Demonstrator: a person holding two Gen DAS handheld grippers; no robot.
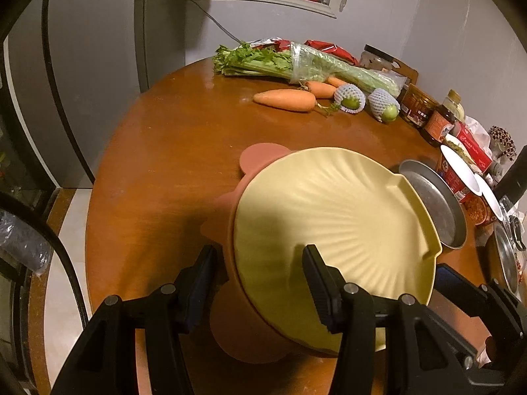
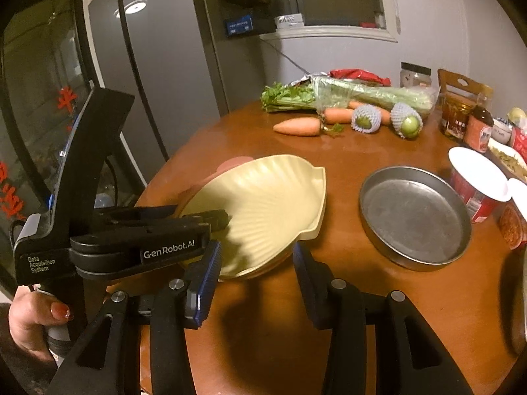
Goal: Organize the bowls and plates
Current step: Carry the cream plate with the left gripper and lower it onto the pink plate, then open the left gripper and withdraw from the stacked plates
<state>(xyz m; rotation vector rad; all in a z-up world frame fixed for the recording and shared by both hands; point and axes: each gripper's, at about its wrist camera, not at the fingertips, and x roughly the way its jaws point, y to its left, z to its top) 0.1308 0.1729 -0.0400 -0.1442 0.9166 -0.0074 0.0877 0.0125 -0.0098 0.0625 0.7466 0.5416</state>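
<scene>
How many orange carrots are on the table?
3. One big orange carrot lies nearest, a second just behind it, and a third peeks out by the bagged green celery. More may be hidden.

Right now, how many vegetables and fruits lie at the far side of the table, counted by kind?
Carrots: 3 (front one, second, third partly hidden)
Green fruits in foam nets: 2 (left, right)
Celery bunches: 1
Total: 6
</scene>
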